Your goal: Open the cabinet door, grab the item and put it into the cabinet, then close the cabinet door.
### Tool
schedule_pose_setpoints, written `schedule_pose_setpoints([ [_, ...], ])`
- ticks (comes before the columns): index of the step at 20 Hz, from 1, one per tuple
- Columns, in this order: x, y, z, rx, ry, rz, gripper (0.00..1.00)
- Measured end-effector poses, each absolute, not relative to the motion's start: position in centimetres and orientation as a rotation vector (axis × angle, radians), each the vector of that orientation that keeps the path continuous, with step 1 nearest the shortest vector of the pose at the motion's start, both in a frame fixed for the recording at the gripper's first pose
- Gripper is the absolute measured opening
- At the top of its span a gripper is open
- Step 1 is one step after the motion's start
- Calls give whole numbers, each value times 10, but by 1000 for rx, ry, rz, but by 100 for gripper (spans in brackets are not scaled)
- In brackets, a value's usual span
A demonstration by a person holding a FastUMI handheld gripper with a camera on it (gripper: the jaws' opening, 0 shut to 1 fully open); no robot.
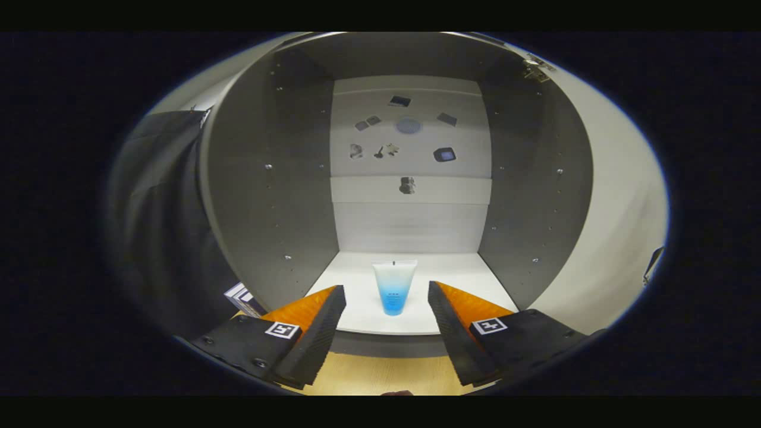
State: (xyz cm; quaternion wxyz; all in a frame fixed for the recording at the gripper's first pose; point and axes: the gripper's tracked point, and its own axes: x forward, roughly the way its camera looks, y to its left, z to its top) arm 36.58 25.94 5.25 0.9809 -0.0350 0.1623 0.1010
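Gripper seen spread wide, fingers apart w/ nothing held or touched. Wood-grain tabletop seen below and between the fingers. A small dark box noted just left of the left finger, at cabinet's foot; what it is can't be told.

Cabinet directly ahead, door swung fully open to the right, hinge visible at top. Tube seen standing inside on cabinet floor, wide crimped end up, cap end down, near front edge. It is lined up w/ the gap between the fingertips but just beyond them, not touched.

Further back: pale back panel w/ several small dark patches and marks scattered over it; not identifiable. Dark side walls w/ rows of shelf-pin holes. Black cloth hung left of the cabinet.
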Motion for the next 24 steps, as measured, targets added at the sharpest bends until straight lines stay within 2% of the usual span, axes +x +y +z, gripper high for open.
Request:
schedule_pose_setpoints([
  [12,218,238,122,-68,138,249,90],
  [24,92,132,140,-19,70,87,90],
])
